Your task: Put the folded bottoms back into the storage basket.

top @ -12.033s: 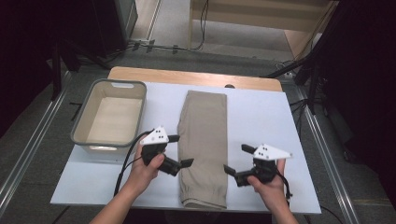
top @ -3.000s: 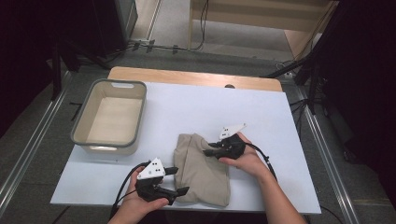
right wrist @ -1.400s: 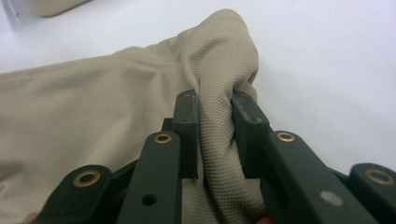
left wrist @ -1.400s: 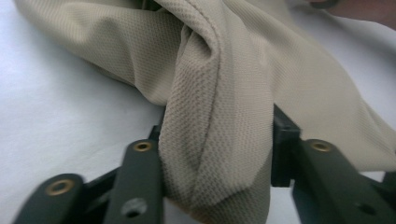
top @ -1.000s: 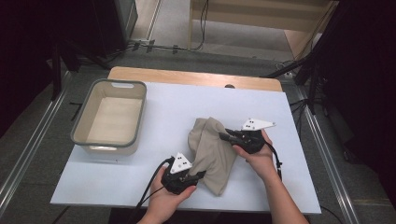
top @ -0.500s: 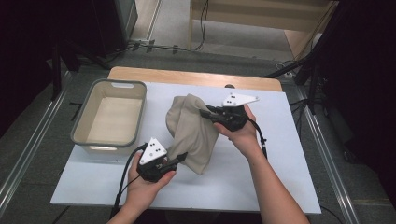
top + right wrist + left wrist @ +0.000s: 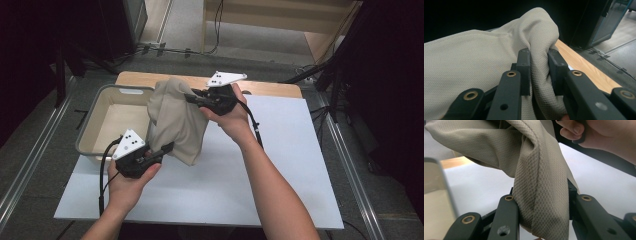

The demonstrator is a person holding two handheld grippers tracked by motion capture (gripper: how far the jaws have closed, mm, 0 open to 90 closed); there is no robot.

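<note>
A folded beige cloth (image 7: pixel 175 117) hangs in the air between both grippers, over the table's left part beside the bin. My left gripper (image 7: pixel 167 148) is shut on the cloth's lower end; in the left gripper view the fabric (image 7: pixel 541 190) is bunched between the black jaws. My right gripper (image 7: pixel 190 98) is higher and farther back, shut on the cloth's upper end. In the right gripper view a fold of the cloth (image 7: pixel 539 65) is pinched between the two pads, and the rest of the cloth drapes to the left.
A beige plastic bin (image 7: pixel 95 127) stands at the table's left, with nothing seen in its visible part. The white table top (image 7: pixel 290 165) spreads to the right. A wooden strip (image 7: pixel 272 89) runs along the far edge. Metal rails flank the table.
Both grippers have lifted the cloth off the table and carried it left and toward the far side, to the bin's edge. The right gripper rose higher than the left.
</note>
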